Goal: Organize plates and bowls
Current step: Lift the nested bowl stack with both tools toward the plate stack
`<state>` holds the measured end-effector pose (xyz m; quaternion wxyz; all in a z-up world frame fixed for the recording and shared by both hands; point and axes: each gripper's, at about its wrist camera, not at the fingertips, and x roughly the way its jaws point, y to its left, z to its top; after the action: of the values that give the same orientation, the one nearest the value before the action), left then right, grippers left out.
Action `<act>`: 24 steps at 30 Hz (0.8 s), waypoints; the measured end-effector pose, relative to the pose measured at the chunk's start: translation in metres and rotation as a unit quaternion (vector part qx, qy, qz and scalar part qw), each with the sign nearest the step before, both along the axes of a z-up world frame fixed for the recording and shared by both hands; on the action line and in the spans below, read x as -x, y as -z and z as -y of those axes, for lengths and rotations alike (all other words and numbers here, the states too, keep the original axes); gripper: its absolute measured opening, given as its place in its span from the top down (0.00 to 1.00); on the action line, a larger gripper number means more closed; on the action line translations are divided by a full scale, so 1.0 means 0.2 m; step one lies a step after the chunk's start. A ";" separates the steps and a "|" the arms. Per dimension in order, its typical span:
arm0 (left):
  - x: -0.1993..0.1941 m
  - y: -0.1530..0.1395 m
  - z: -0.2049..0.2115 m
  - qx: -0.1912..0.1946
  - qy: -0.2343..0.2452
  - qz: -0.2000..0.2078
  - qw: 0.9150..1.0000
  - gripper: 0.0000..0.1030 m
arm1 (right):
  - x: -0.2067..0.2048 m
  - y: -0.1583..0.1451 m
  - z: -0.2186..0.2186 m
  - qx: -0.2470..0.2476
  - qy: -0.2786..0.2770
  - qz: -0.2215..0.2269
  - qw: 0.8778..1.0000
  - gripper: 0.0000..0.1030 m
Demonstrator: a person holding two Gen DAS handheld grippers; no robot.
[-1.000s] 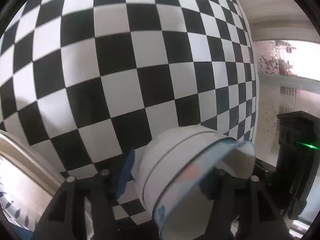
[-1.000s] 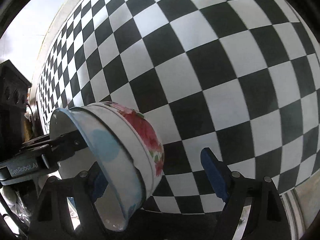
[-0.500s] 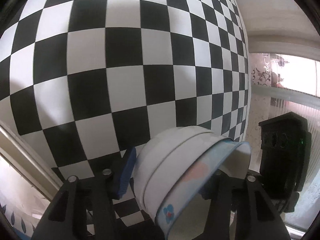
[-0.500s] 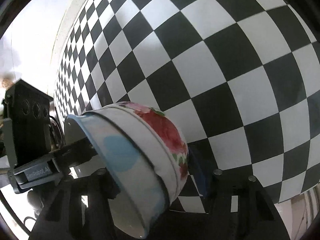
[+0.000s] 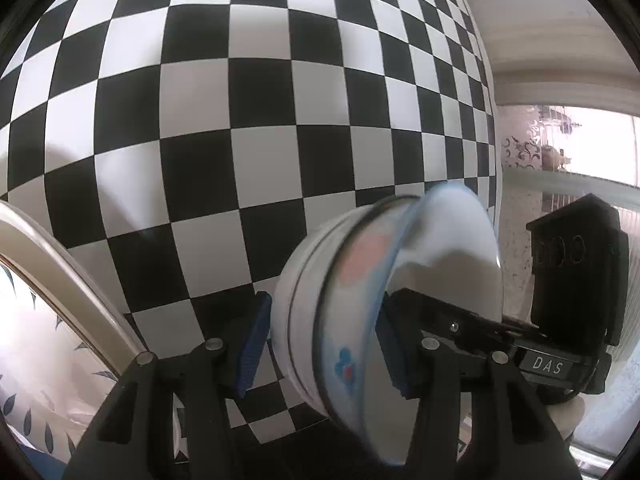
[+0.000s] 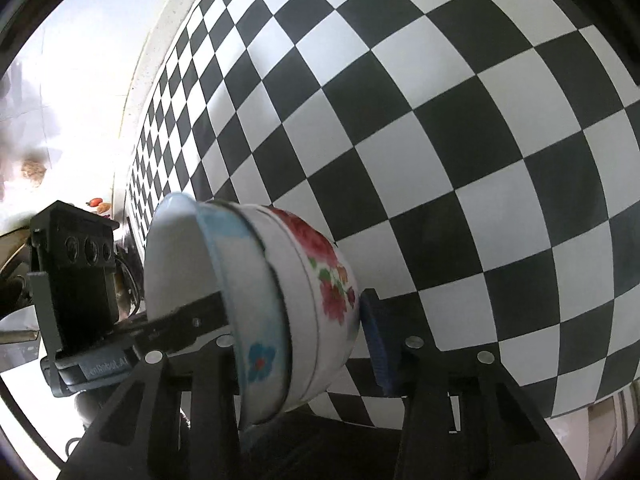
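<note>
A stack of nested bowls (image 5: pixel 352 312) is held tilted on its side above a black-and-white checkered cloth (image 5: pixel 240 120). The outer bowls are white, one with red flowers (image 6: pixel 328 280); the inner bowl has a light blue rim (image 6: pixel 256 320). My left gripper (image 5: pixel 320 344) is shut on the stack's rim, one finger outside and one inside. My right gripper (image 6: pixel 296 332) is shut on the same stack from the opposite side, with its blue pad (image 6: pixel 376 344) against the flowered bowl. Each gripper shows in the other's view.
A large plate with a beige rim and blue leaf pattern (image 5: pixel 60 320) lies at the lower left of the left wrist view. A bright window (image 5: pixel 580 152) is at the right. The checkered cloth fills the rest.
The bowl stack has risen in both views and turned more on its side. The right gripper's jaws have closed in on the flowered bowl. The plate rim came further into the left view.
</note>
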<state>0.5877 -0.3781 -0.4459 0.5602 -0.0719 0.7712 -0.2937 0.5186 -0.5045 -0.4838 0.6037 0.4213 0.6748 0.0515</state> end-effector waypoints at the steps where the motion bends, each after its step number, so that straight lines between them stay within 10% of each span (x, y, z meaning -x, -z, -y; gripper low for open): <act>1: 0.00 0.00 0.00 0.001 -0.002 0.000 1.000 0.54 | 0.00 -0.01 0.01 -0.003 0.001 -0.002 1.000 0.57; 24: 0.02 0.01 -0.01 -0.005 -0.013 0.018 1.000 0.52 | 0.00 0.15 -0.03 -0.088 -0.011 -0.012 0.996 0.50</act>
<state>0.5843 -0.3765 -0.4479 0.5781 -0.0735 0.7615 -0.2838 0.5185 -0.4979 -0.5131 0.5553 0.4658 0.6798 0.1123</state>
